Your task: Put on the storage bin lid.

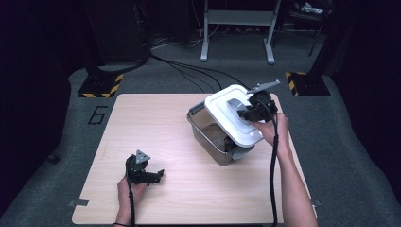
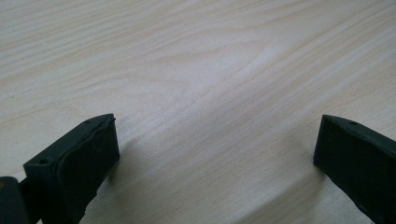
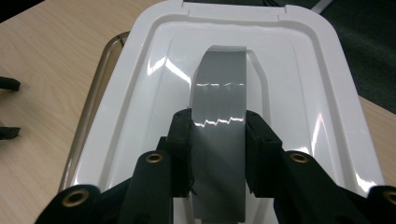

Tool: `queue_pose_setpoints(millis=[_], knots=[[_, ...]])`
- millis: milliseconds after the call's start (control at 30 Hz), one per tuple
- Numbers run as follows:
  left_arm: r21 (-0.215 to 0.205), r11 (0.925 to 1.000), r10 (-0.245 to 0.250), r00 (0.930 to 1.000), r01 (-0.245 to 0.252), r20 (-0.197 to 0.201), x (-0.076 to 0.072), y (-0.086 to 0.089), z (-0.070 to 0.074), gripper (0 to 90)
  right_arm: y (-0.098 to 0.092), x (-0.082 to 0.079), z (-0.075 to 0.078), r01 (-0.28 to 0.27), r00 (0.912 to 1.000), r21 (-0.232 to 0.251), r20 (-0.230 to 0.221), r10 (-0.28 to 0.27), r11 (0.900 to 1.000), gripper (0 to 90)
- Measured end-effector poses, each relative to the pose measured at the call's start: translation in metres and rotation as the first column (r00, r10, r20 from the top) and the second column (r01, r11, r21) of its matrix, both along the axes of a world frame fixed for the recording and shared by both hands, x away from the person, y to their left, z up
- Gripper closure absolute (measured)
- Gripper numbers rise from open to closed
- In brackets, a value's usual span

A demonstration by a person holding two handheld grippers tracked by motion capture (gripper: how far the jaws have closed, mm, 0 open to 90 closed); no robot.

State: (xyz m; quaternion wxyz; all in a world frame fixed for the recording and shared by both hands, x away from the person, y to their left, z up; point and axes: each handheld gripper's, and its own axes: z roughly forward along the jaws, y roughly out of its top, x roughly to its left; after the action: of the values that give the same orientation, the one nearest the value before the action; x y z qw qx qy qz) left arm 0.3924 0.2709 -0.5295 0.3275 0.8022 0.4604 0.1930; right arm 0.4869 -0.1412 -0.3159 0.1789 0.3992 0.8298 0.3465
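Nearest the person, the left gripper rests low over bare table near the front edge, its jaws spread wide with nothing between them, well apart from the work and, by my reading, no risk to it. Farther back and to the right, the right gripper has its jaws closed on the grey handle that runs down the middle of the white lid, one pad on each edge of the strip. The lid sits tilted over the clear bin, raised off the rim on at least one side (whether its far edge still touches the rim I cannot tell). The likely trouble is the grip: the handle looks glossy and is held only by its edges, so the lid could swing, slide out and drop onto the bin or table, or catch on the rim and drag the bin toward the right edge.
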Motion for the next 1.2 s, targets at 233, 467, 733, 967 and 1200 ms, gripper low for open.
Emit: queue_pose_setpoints(millis=[233, 467, 733, 967, 1200], knots=[[-0.009, 0.9999, 0.01, 0.9999, -0.01, 0.008, 0.0, -0.001, -0.001, 0.1, 0.03, 0.014, -0.012, -0.068, 0.9955, -0.021, -0.067, 0.066, 0.997, 67.1], [-0.011, 0.9999, 0.011, 0.9999, -0.011, 0.007, 0.0, -0.001, -0.001, 0.1, 0.049, 0.023, -0.023, -0.103, 0.9887, -0.035, -0.113, 0.098, 0.994, 66.9], [-0.012, 0.9999, 0.011, 0.9999, -0.011, 0.007, 0.0, -0.001, -0.001, 0.1, 0.053, 0.025, -0.027, -0.098, 0.9875, -0.031, -0.127, 0.094, 0.995, 65.8], [-0.012, 0.9999, 0.011, 0.9999, -0.011, 0.008, 0.0, -0.001, -0.001, 0.1, 0.048, 0.019, -0.022, -0.076, 0.9931, -0.005, -0.09, 0.075, 0.997, 39.4], [-0.011, 0.9999, 0.013, 0.9999, -0.013, 0.008, 0.0, -0.001, -0.001, 0.1, 0.01, -0.013, -0.017, -0.014, 0.9998, 0.067, 0.014, 0.013, 0.998, 13.2]])
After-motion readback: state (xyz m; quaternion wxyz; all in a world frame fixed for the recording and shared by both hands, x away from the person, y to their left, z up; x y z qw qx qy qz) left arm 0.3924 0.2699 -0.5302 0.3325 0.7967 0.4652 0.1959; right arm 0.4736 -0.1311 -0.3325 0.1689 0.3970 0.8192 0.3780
